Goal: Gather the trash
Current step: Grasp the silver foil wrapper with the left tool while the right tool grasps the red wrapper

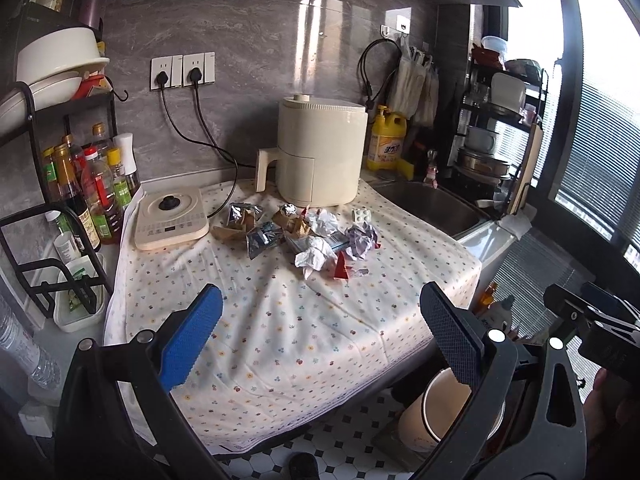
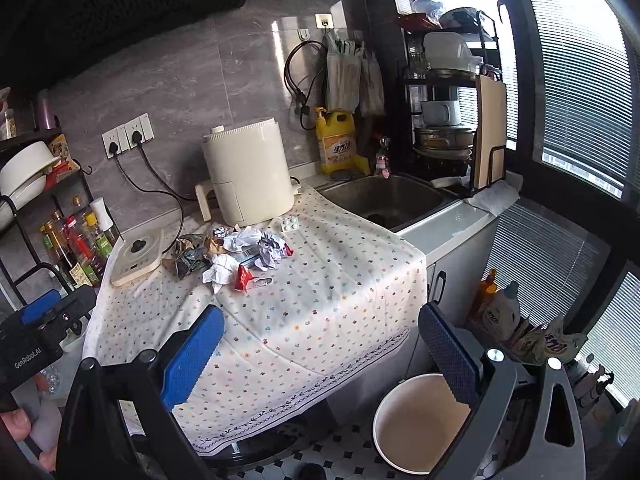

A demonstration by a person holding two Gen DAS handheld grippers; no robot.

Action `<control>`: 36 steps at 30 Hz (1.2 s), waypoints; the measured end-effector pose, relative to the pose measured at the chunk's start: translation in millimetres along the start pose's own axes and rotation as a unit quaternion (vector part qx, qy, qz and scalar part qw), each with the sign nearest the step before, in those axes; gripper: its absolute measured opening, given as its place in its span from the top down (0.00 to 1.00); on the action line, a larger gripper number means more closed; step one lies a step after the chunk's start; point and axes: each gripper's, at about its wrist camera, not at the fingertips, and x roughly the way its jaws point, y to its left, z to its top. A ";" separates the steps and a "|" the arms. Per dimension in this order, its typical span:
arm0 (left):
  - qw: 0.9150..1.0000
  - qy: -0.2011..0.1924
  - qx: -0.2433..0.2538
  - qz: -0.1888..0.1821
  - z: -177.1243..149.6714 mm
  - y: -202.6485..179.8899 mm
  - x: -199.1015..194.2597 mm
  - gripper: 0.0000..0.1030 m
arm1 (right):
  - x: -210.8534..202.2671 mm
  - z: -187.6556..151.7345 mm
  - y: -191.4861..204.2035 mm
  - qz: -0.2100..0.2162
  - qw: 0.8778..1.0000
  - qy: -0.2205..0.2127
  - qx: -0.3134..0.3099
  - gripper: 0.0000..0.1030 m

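Crumpled paper [image 1: 315, 257], foil and wrappers heaped before the air fryer [image 1: 320, 156]. Both grippers [image 1: 320, 340] [image 2: 320, 344] wide, empty. Advice: pinch the nearest paper first; bin [image 2: 412, 424] waits below.

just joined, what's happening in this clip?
A person holds a two-finger gripper in each hand over a kitchen counter. Left gripper and right gripper are both open and empty, short of the trash pile of crumpled paper and wrappers on the dotted cloth. A round bin stands on the floor below the counter's edge, with nothing visible inside. Nothing is collected yet.
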 end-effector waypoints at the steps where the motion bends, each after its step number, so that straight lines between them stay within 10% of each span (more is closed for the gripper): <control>1: 1.000 0.000 -0.004 0.003 1.7 3.5 3.7 0.05 | 5.0 2.4 3.1 0.004 1.000 -0.001 -0.004 0.07; 14: 0.998 0.026 -0.049 0.019 18.6 42.9 78.5 0.13 | 86.8 27.0 42.5 0.047 0.998 0.025 -0.042 0.08; 36: 0.986 0.120 -0.110 0.029 40.3 101.8 263.5 0.33 | 232.5 42.2 75.6 0.091 0.986 0.136 -0.028 0.37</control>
